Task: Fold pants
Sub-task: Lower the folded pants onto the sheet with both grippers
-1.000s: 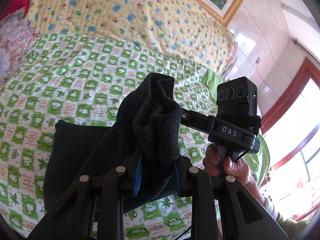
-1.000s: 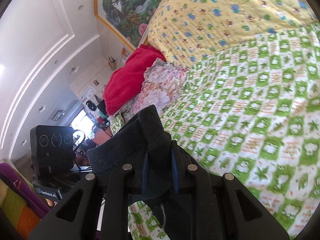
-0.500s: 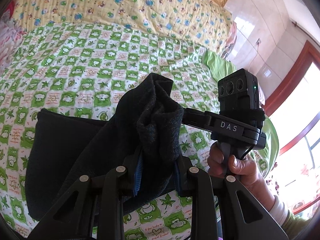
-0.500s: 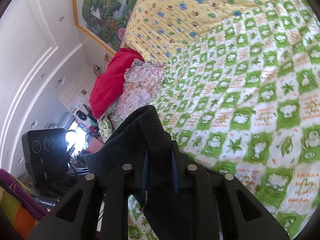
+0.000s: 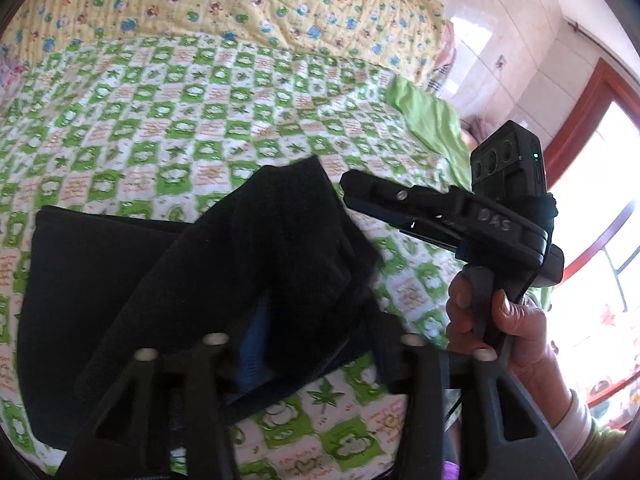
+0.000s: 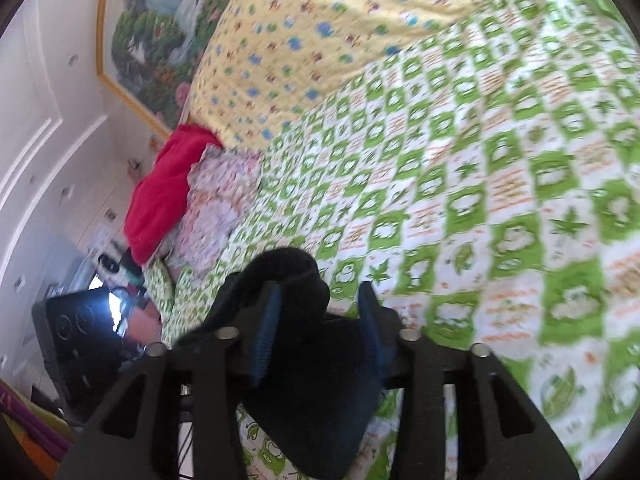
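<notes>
Dark pants (image 5: 120, 280) lie partly folded on the green checked bedspread (image 5: 160, 120). In the left wrist view a raised bunch of the pants (image 5: 296, 248) rests between the spread fingers of my left gripper (image 5: 308, 344), whose jaws stand apart. My right gripper shows there at the right (image 5: 352, 188), held by a hand, off the cloth. In the right wrist view my right gripper (image 6: 316, 328) has its jaws apart with a lump of the pants (image 6: 292, 276) loose between the blue pads (image 6: 264, 328).
A yellow patterned quilt (image 5: 240, 4) lies along the back of the bed. A red blanket (image 6: 164, 196) and a floral pillow (image 6: 220, 208) sit at the bed's left end. A green cloth (image 5: 428, 116) lies at the right edge near a window.
Both grippers were shut on the pants' edge and have opened. The cloth has slumped between the fingers. The right gripper has drawn away from the bunch in the left wrist view.
</notes>
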`<state>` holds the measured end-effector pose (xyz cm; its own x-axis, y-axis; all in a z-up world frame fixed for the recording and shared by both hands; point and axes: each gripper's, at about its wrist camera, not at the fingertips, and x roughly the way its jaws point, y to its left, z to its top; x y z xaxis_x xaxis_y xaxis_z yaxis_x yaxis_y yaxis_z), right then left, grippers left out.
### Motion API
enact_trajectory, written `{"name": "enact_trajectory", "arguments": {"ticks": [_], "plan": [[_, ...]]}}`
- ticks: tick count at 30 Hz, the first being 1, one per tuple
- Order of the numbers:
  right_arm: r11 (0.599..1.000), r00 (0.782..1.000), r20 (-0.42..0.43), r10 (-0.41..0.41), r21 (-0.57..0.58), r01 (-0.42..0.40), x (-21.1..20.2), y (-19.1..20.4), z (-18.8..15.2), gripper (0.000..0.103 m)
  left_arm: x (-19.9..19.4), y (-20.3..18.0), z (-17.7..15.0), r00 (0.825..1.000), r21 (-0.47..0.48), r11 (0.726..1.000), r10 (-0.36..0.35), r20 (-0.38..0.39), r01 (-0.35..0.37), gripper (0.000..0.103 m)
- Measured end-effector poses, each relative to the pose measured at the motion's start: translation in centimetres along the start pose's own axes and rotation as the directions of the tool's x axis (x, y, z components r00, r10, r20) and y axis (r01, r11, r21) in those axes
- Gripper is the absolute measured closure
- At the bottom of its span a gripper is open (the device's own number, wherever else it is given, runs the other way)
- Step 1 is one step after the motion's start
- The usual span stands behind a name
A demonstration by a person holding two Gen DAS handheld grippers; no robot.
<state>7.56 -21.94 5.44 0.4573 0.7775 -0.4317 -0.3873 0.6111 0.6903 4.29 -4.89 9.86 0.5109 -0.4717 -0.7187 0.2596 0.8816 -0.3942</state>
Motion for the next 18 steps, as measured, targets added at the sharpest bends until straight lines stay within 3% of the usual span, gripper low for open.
{"name": "enact_trajectory", "arguments": {"ticks": [2, 10, 18], "plan": [[1.0, 1.0, 0.025, -0.011, 0.006, 0.011, -1.0, 0.3, -0.3, 0.042, 0.2, -0.1, -0.2, 1.0, -0.003, 1.0, -0.025, -0.012, 0.025, 0.048], [0.993, 0.993, 0.052, -0.11, -0.023, 0.112, -2.4, 2.8, -1.4, 0.03, -0.7, -0.2, -0.8, 0.999, 0.006, 0.999, -0.047, -0.011, 0.047, 0.04], [0.984, 0.985, 0.055, -0.166, -0.056, 0.169, -2.5, 5.0, -2.8, 0.024, -3.6, 1.7, -1.0, 0.999, -0.039, 0.999, 0.007, 0.05, -0.005, 0.033]]}}
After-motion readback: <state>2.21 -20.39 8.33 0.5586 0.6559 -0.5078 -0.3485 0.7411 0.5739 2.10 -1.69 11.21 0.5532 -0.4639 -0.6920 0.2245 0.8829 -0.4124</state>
